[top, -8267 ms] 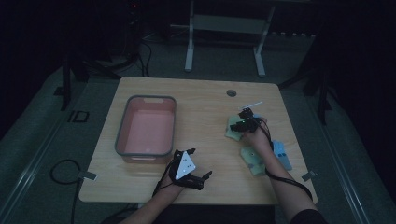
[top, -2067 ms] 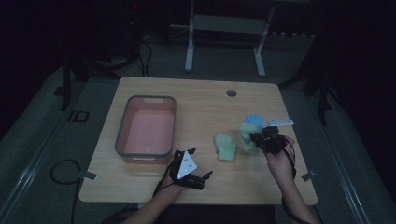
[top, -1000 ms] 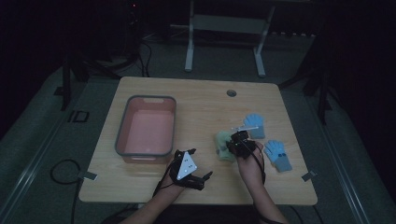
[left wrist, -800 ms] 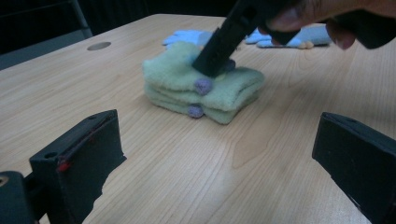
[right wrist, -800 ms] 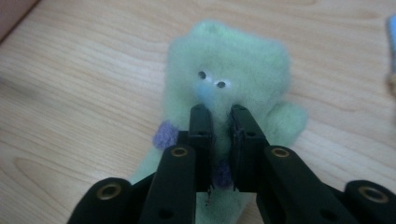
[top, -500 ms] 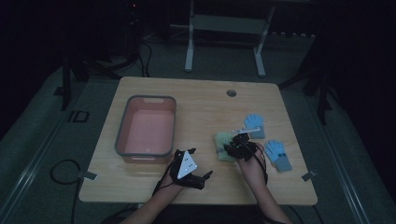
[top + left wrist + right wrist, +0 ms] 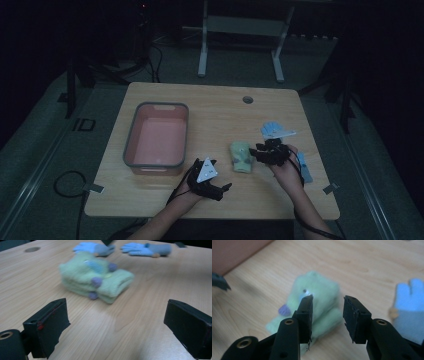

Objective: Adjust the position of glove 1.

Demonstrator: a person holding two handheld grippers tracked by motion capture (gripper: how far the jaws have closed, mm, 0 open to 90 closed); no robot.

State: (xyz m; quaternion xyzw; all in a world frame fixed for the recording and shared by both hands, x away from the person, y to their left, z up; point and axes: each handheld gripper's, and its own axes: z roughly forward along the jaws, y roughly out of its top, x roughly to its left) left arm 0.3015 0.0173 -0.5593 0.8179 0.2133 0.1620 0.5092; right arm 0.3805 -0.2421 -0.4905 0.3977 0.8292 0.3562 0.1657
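The pink bin (image 7: 156, 135) is waiting at the counter's (image 7: 215, 110) left. The left gripper (image 7: 206, 176) is resting, fingers spread wide and empty. The right gripper (image 7: 257, 151) is reaching over the folded green gloves (image 7: 241, 156), fingers parted around them, probably closing to grip.

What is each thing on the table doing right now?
Green gloves: folded in a stack, lying on the table.
Blue gloves: lying flat, apart.
Pink tub: upright.
Right gripper: open, over the green gloves.
Left gripper: wide open, holding nothing.
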